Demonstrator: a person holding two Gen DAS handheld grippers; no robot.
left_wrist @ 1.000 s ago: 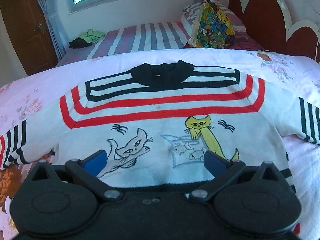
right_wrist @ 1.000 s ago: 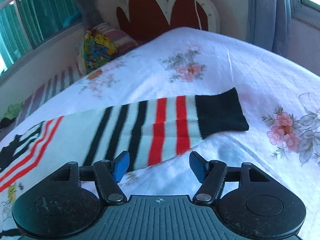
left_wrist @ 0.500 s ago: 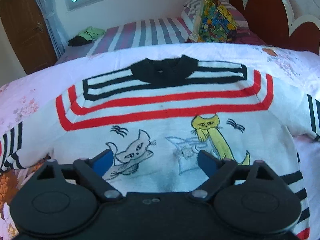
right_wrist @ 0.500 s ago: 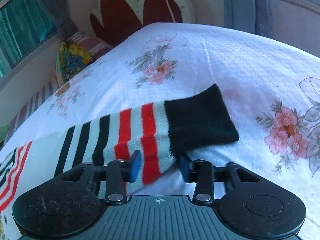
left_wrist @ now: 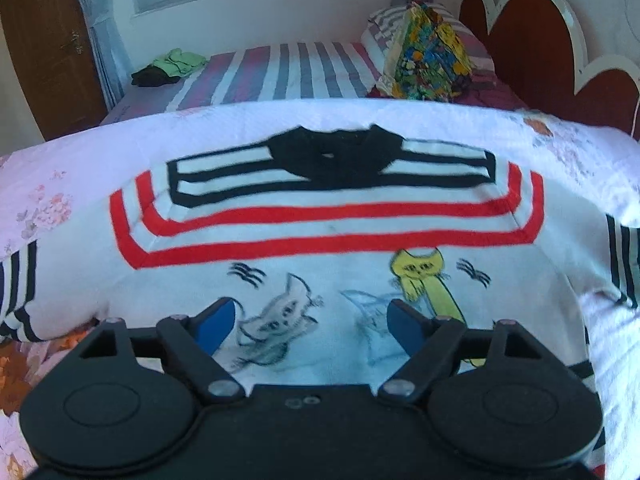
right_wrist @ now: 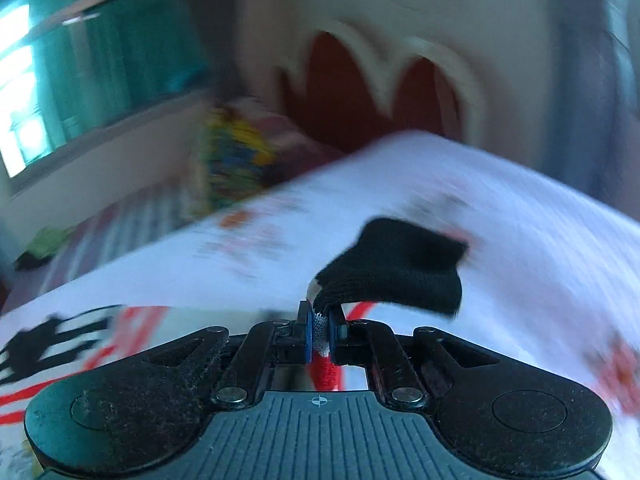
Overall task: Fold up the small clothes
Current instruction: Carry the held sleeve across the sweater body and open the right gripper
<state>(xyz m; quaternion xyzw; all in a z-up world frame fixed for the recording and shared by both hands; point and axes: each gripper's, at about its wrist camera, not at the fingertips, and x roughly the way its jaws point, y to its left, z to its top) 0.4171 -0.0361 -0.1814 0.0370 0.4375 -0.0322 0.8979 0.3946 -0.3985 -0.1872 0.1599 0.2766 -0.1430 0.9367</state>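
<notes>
Right gripper point(right_wrist: 320, 330) clamping sleeve point(right_wrist: 400, 268) near cuff (thin pinch); left gripper point(left_wrist: 310, 320) closing, nothing pinched, over sweater point(left_wrist: 320, 232); risk: sleeve slipping, dragging body askew

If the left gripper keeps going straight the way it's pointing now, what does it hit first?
Most likely the front of the sweater, around the grey cat drawn there. The left gripper points down at it, jaws closing with nothing between them; how far off the cloth lies is unclear.

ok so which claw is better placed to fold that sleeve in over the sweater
Right. The right claw is already shut on the sleeve near its black cuff, lifted off the bed. The left claw is closing, nothing gripped, over the sweater front.
</notes>
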